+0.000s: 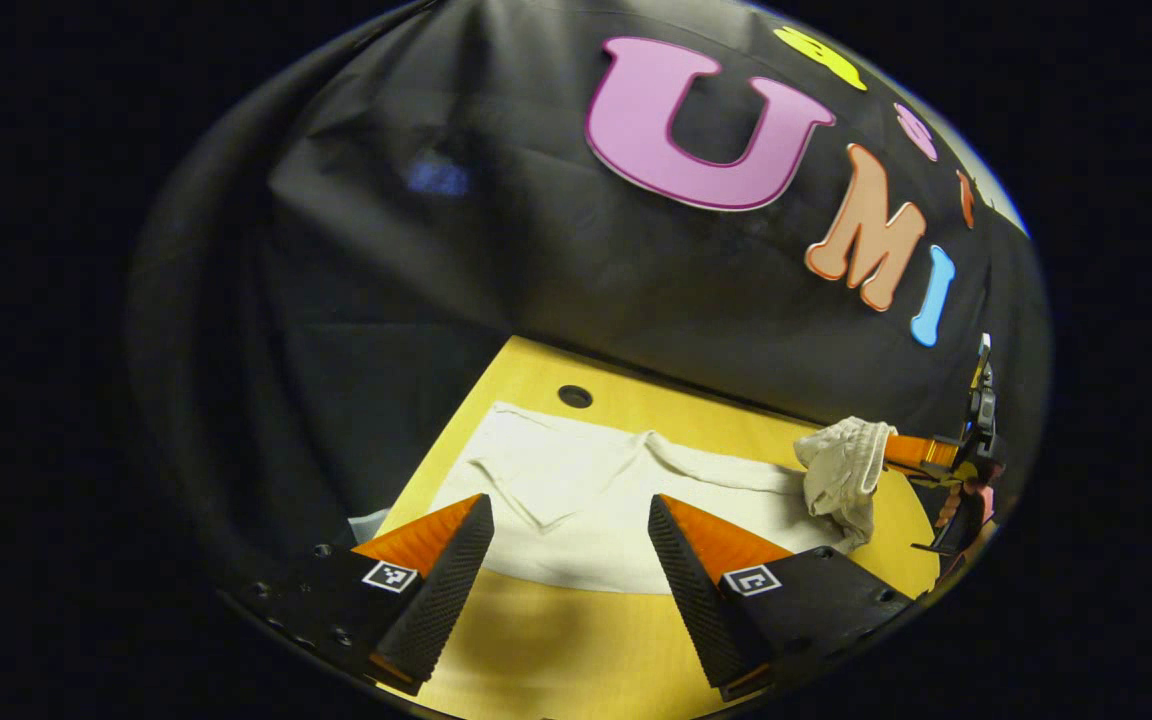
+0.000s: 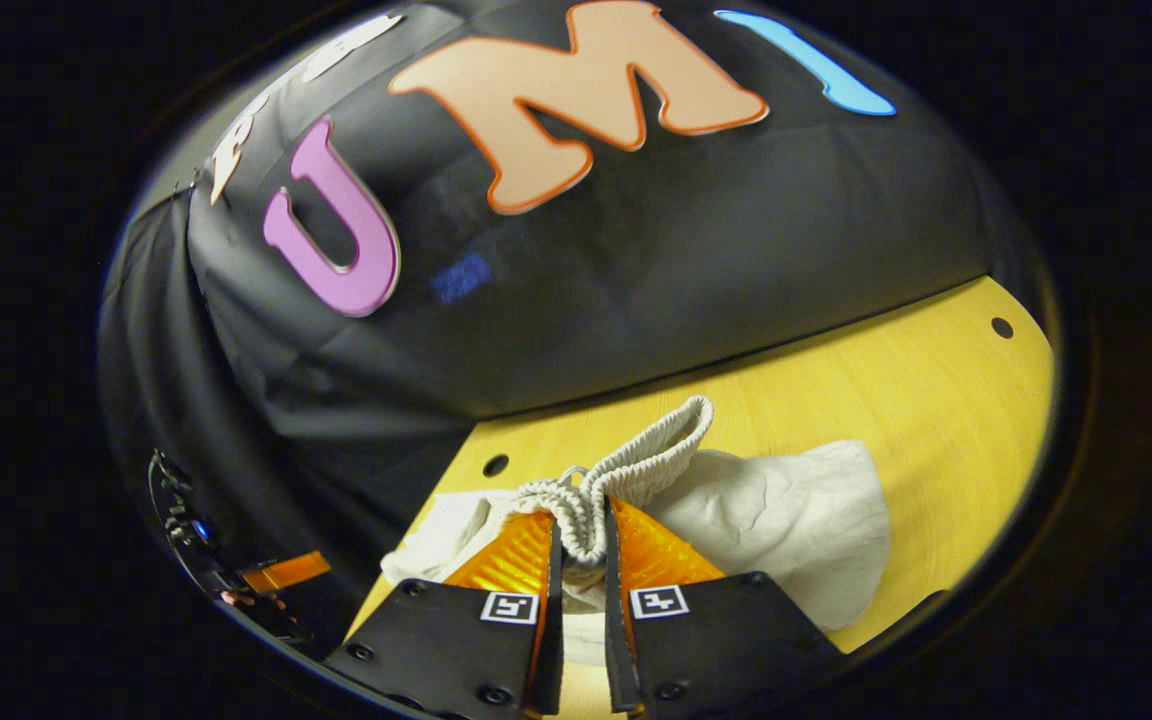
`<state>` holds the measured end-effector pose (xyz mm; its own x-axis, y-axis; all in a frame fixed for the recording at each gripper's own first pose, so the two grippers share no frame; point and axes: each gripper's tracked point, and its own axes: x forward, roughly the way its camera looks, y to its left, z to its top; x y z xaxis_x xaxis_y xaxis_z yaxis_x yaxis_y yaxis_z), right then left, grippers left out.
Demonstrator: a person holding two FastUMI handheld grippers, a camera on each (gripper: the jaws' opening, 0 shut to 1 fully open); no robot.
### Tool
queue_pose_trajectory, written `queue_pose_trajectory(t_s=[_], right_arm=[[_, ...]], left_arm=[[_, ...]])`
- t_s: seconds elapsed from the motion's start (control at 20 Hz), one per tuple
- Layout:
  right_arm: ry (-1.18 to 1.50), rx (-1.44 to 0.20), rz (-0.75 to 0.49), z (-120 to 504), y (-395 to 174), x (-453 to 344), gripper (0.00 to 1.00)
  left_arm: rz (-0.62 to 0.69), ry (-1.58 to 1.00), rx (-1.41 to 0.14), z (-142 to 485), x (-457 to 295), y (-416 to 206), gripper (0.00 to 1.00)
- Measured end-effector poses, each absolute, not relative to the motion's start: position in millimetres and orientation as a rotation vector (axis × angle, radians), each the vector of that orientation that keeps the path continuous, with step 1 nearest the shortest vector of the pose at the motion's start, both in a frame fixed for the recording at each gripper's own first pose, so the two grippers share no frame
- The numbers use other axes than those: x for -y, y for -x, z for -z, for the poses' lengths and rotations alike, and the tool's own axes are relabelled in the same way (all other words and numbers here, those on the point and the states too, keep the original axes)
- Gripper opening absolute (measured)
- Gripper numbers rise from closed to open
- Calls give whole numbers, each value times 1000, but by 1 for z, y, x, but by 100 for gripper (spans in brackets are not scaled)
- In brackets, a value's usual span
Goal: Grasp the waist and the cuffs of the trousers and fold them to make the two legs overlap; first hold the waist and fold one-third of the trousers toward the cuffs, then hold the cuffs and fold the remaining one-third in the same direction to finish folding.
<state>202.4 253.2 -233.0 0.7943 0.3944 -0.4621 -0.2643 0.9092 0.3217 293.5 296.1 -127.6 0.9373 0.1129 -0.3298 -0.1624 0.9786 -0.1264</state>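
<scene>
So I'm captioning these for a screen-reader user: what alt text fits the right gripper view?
The right hand-held gripper is shut on the bunched elastic waistband of white trousers, lifting it above a yellow table. The rest of the trousers lies crumpled on the table, with the booth's black cloth wall behind.

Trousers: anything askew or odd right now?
Mostly no. The trousers lie flat on the table, legs spread apart, except the elastic waist, bunched and lifted off the surface where the right gripper pinches it. The left gripper hangs open above the cloth.
</scene>
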Motion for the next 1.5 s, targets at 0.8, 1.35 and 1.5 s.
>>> queue_pose_trajectory(t_s=[0.8,1.35,1.5], right_arm=[[-129,-566,-232,196,-208,-193,96],[-126,-489,-93,154,-183,-123,96],[-136,-488,-89,152,-174,-118,96]], left_arm=[[-282,1,-521,219,-361,-344,96],[-257,-66,-560,224,-356,-340,95],[-232,-68,-562,222,-358,-338,92]])
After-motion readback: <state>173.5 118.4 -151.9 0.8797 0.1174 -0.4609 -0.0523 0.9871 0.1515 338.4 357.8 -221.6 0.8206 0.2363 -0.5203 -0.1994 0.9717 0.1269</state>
